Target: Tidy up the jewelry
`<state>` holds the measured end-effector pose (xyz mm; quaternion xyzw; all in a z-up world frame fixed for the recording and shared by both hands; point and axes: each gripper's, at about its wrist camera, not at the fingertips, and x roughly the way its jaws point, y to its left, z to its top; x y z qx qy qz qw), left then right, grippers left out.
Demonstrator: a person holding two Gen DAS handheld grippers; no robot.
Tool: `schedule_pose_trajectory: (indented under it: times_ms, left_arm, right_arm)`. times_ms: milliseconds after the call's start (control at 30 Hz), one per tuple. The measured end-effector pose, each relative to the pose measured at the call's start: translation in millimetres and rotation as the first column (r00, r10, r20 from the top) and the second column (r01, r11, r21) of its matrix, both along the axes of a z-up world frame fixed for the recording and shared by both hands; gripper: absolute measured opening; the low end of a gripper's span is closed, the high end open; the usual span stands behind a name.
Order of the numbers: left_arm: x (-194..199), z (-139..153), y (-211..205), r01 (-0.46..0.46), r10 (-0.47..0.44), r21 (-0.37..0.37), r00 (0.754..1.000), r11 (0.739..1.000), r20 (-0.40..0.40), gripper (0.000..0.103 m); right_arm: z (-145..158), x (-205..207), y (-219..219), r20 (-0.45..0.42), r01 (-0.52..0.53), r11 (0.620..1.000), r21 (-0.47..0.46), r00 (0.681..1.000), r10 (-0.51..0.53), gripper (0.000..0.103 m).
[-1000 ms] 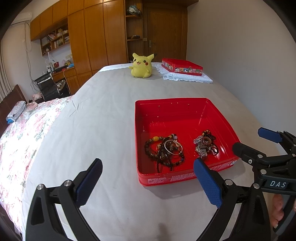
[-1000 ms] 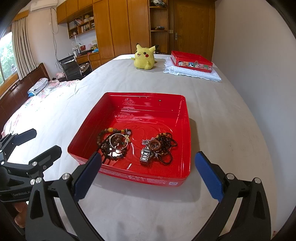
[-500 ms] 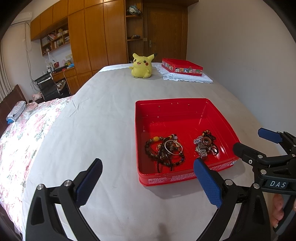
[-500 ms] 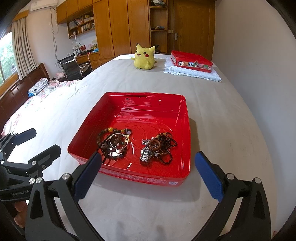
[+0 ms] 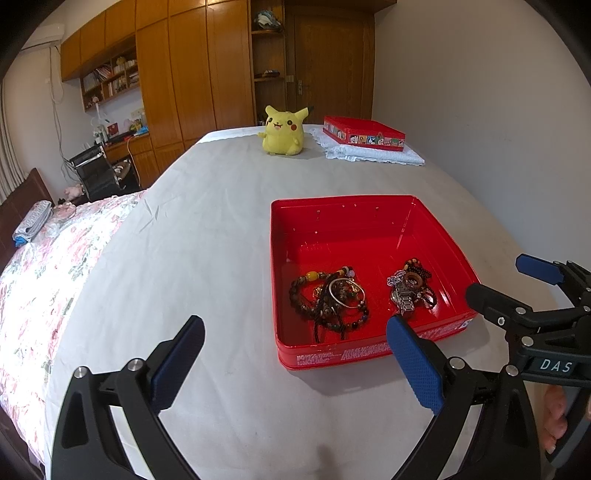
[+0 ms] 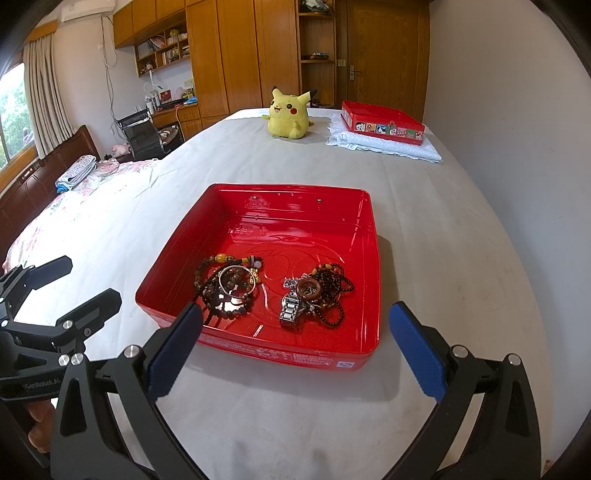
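Bedroom; plain white wall [image 6: 491,122] runs along 3 o'clock; wooden wardrobes [image 6: 236,51] w/ open shelf nook and a wood door [image 6: 380,51] fill 12 o'clock; bookshelf [image 6: 162,48] over a desk at 11, black office chair [image 6: 142,134] beside it; window [image 6: 13,114] w/ beige curtain [image 6: 44,99] at 9, daylight coming in; AC unit [image 6: 86,5] high at 10-11; dark wood headboard [image 6: 48,173] at 9; floral bedspread [image 5: 48,266] next to the pale sheet [image 6: 443,258].
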<state>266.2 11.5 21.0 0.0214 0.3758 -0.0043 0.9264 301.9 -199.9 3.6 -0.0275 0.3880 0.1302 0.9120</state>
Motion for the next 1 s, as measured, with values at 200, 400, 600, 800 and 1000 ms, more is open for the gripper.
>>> schedule_pose_trajectory:
  times_ms: [200, 400, 600, 800, 1000]
  left_arm:
    - [0.3, -0.1, 0.0, 0.000, 0.000, 0.000, 1.000, 1.000, 0.000, 0.099]
    - [0.0, 0.4, -0.6, 0.001, -0.001, 0.002, 1.000, 1.000, 0.000, 0.099]
    - [-0.6, 0.8, -2.1, 0.000, 0.000, 0.013, 1.000, 1.000, 0.003, 0.099]
    - [-1.3, 0.9, -3.4, 0.005, -0.005, 0.017, 1.000, 1.000, 0.003, 0.099]
    - [-3.0, 1.0, -3.9, 0.007, -0.007, 0.021, 1.000, 1.000, 0.004, 0.099]
  right_arm:
    - [0.1, -0.2, 0.1, 0.001, 0.000, 1.000, -0.001, 1.000, 0.000, 0.100]
    - [-0.1, -0.2, 0.1, 0.000, 0.000, 1.000, -0.001, 1.000, 0.000, 0.100]
    - [-0.1, -0.2, 0.0, 0.000, 0.000, 1.000, -0.001, 1.000, 0.000, 0.100]
    - [-0.6, -0.4, 0.5, 0.001, 0.000, 1.000, -0.002, 1.000, 0.000, 0.100]
    - [2.5, 0.1, -1.0, 0.000, -0.003, 1.000, -0.003, 1.000, 0.003, 0.100]
